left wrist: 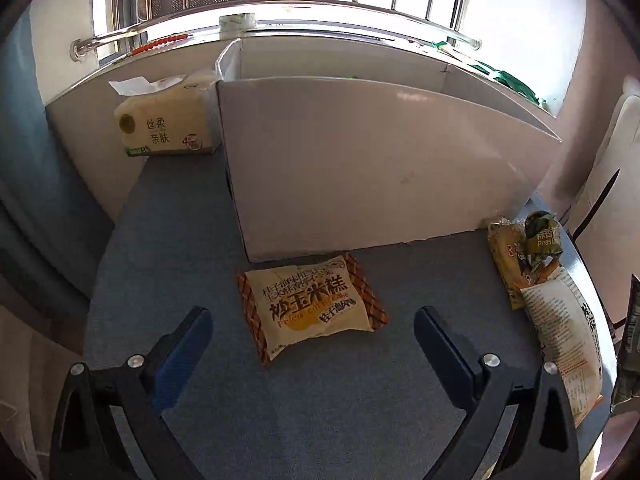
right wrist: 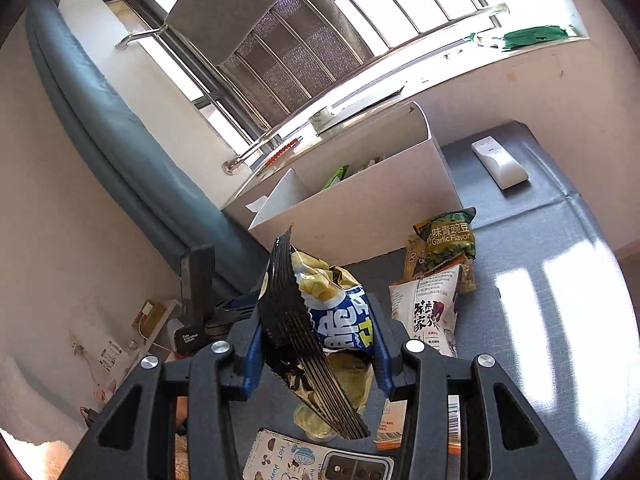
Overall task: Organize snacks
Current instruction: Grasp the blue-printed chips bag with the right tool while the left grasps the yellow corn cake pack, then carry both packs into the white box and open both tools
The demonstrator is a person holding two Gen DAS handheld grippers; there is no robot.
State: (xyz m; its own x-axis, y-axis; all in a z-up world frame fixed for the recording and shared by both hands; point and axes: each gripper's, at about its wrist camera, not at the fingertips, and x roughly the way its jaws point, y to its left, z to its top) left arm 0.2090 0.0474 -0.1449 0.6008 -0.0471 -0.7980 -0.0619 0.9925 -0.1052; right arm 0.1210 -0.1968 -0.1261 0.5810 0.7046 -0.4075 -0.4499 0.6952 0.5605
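My left gripper [left wrist: 314,322] is open, its blue fingers on either side of a cream and orange corn cake packet [left wrist: 310,306] that lies flat on the grey table in front of a white cardboard box [left wrist: 360,168]. My right gripper [right wrist: 320,340] is shut on a black, blue and yellow chip bag [right wrist: 320,320], held up above the table. The white box also shows in the right wrist view [right wrist: 360,200], open-topped with green packets inside. Beside it lies a pile of snack packets [right wrist: 436,272], which also shows in the left wrist view [left wrist: 548,280].
A tissue pack [left wrist: 168,124] stands left of the box by the wall. A white remote [right wrist: 498,162] lies on the table right of the box. A phone [right wrist: 316,460] lies under my right gripper. A windowsill with rails runs behind the box.
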